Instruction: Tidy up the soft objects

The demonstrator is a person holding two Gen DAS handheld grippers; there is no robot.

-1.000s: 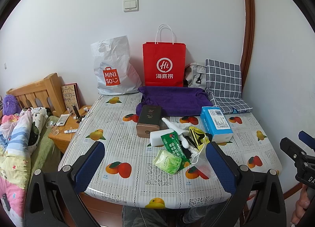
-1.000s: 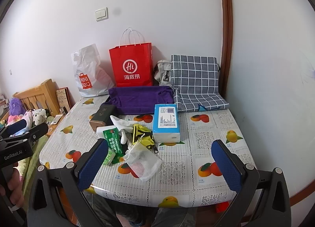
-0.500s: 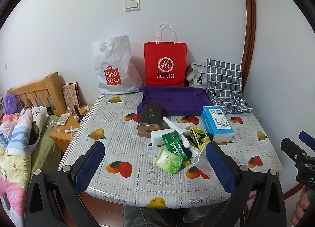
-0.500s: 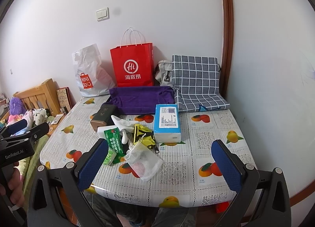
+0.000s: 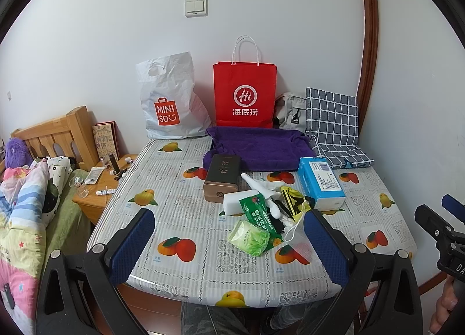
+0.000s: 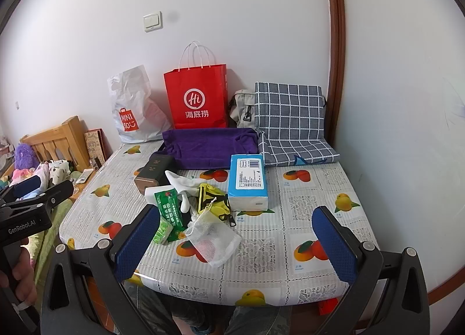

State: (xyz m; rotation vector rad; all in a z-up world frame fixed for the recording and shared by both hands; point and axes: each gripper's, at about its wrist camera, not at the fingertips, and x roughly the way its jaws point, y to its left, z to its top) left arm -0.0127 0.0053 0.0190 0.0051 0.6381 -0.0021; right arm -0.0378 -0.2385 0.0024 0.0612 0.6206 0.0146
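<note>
A pile lies mid-table: a green tissue pack [image 5: 252, 238], a green packet [image 5: 259, 214], a white sponge block [image 5: 236, 202], white socks [image 5: 258, 185], a yellow pouch [image 5: 294, 202] and a white mesh bag [image 6: 213, 240]. A blue tissue pack [image 5: 321, 184] and a brown box [image 5: 222, 176] lie beside it. A folded purple towel [image 5: 255, 147] and a checked cushion [image 5: 334, 123] lie at the back. My left gripper [image 5: 229, 243] is open and empty above the near table edge. My right gripper [image 6: 235, 243] is open and empty, also short of the pile.
A red paper bag [image 5: 245, 93], a white Miniso bag [image 5: 171, 102] and a grey bag [image 5: 290, 112] stand against the wall. A bed [image 5: 26, 207] and a wooden nightstand [image 5: 98, 189] with small items are at the left. The table [image 5: 162, 178] has a fruit-print cover.
Both views have shifted very slightly; the objects on the table have not moved and both grippers stay open.
</note>
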